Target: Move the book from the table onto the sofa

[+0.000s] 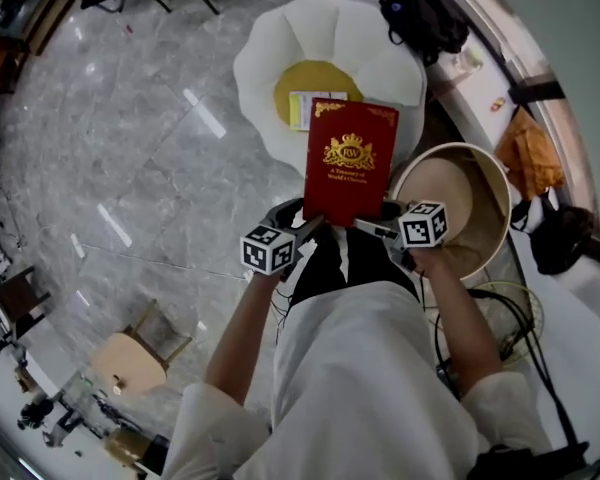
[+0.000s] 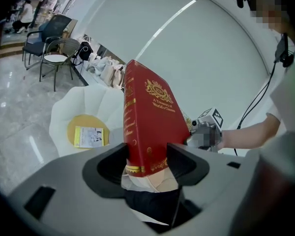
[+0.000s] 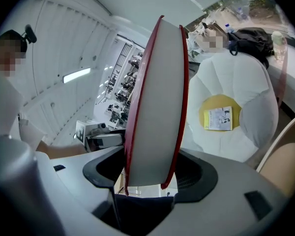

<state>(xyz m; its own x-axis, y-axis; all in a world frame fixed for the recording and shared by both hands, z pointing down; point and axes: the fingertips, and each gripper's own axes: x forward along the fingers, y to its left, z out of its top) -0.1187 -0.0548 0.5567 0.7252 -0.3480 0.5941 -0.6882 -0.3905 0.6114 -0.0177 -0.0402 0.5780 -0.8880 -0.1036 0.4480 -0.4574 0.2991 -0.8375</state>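
Book, pinched at its near edge by both my left gripper and right gripper, airborne short of the sofa ahead; risk: uneven grips twist it loose onto the floor.

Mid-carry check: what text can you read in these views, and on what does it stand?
"A Treasury of World's Classics": gold print, front cover of the red hardcover book.
"RW": gold crest above that title.
Spine lettering: too blurred to read.
Pale yellow booklet on the white petal-shaped sofa: print too small to read.
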